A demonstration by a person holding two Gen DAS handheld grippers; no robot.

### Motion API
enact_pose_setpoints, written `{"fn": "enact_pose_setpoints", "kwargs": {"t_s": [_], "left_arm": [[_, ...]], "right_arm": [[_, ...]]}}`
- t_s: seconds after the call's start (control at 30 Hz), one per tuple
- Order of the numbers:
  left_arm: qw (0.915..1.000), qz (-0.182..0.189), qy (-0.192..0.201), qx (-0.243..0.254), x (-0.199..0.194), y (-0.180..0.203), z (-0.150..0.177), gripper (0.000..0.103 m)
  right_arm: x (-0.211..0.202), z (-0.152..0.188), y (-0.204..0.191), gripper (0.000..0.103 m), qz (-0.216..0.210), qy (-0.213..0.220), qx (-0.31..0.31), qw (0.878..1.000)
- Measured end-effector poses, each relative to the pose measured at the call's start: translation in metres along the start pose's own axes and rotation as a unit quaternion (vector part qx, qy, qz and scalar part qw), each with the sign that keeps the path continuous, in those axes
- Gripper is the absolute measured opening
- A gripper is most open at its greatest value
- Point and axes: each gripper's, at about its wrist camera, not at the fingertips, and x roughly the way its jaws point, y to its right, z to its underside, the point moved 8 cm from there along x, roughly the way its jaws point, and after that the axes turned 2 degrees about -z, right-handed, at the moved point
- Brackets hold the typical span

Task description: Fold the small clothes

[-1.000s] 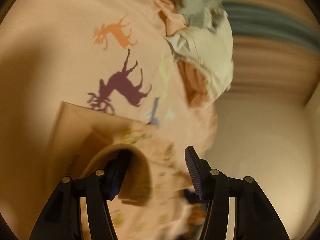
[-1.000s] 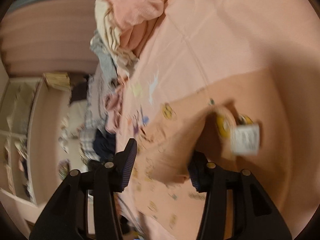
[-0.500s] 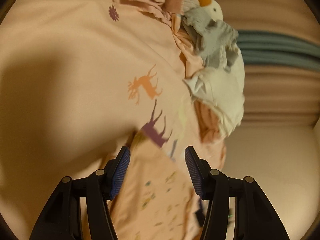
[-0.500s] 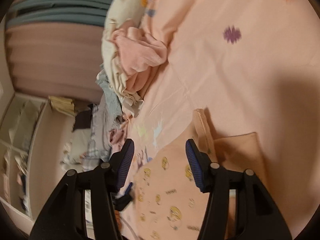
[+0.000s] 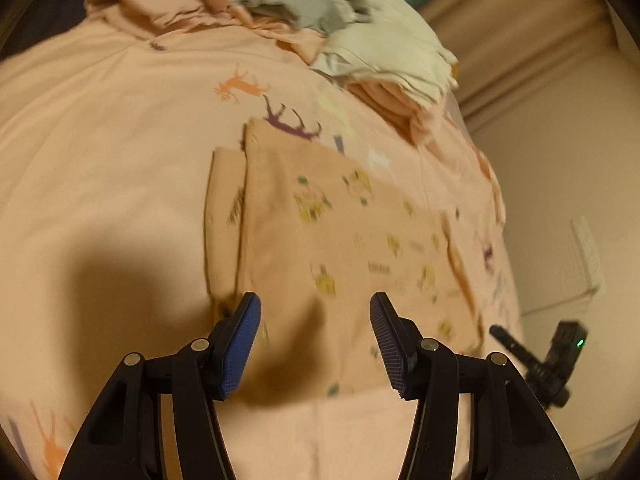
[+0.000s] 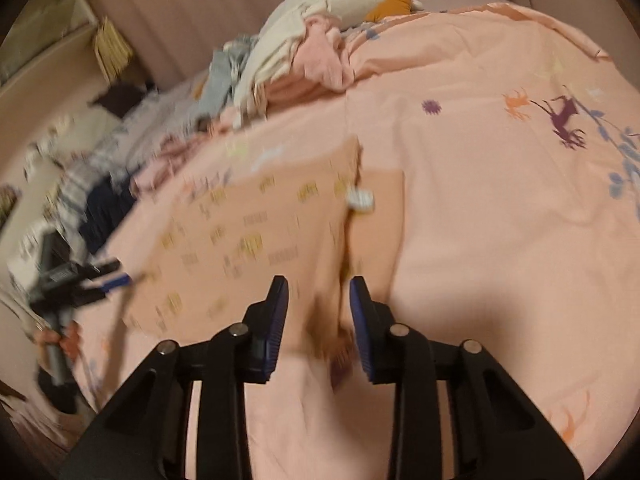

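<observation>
Presently I judge one fold finished and the next pending: the small printed garment [image 5: 344,240] lies flat on the peach bedsheet [image 5: 100,152], folded edge on its left side in the left view, near the heap of unsorted clothes [image 5: 360,44] at the far end. My left gripper [image 5: 315,334] hangs above its near edge, jaws apart and empty. My right gripper [image 6: 319,320] has just been narrowing; no cloth is pinched between its pads. Next I must take both near corners. A second ago both jaws carried the garment's raised edge; it has since been laid down.
</observation>
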Motion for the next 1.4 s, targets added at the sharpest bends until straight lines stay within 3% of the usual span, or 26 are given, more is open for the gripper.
{"fn": "enact_pose_setpoints", "kwargs": {"t_s": [0.13,0.33,0.53,0.73,0.8,0.9,0.97,1.07,1.13,1.17,1.3,1.4], "left_arm": [[0.9994,-0.013,0.002,0.033,0.007,0.013,0.023,0.055],[0.9988,-0.037,-0.009,0.031,0.02,0.008,0.037,0.055],[0.9976,-0.057,-0.016,0.036,0.023,0.002,0.042,0.055],[0.9958,-0.073,-0.029,0.047,0.025,-0.003,0.043,0.055],[0.9961,-0.071,-0.029,0.044,0.025,-0.004,0.042,0.055],[0.9966,-0.067,-0.027,0.039,0.023,-0.004,0.042,0.055],[0.9965,-0.067,-0.024,0.045,0.019,-0.001,0.042,0.055],[0.9962,-0.064,-0.016,0.056,0.015,0.009,0.04,0.055],[0.9956,-0.064,-0.008,0.068,0.015,0.016,0.037,0.055],[0.9951,-0.064,-0.005,0.075,0.016,0.021,0.035,0.055],[0.9947,-0.057,-0.005,0.086,0.028,0.031,0.032,0.055],[0.9929,-0.07,-0.015,0.095,0.037,0.028,0.037,0.055]], "right_arm": [[0.001,0.023,-0.001,0.027,0.02,-0.002,-0.013,1.0],[0.008,0.036,-0.013,0.025,0.051,-0.005,-0.037,0.998],[0.023,0.04,-0.008,0.007,0.067,-0.028,-0.042,0.996],[-0.005,0.036,0.007,0.002,0.07,-0.017,-0.046,0.996],[-0.008,0.036,0.02,0.001,0.103,-0.025,-0.053,0.993],[-0.007,0.044,0.041,0.002,0.109,-0.055,-0.029,0.992],[-0.011,0.046,0.043,0.006,0.118,-0.052,-0.032,0.991],[-0.016,0.042,0.024,0.01,0.068,-0.026,-0.033,0.997],[-0.016,0.032,0.007,0.028,0.046,-0.005,-0.044,0.998],[-0.015,0.027,0.0,0.031,0.036,0.003,-0.046,0.998],[0.004,0.004,-0.028,0.031,0.002,0.02,-0.056,0.998],[0.029,0.001,-0.031,0.029,0.016,0.005,-0.068,0.998]]}}
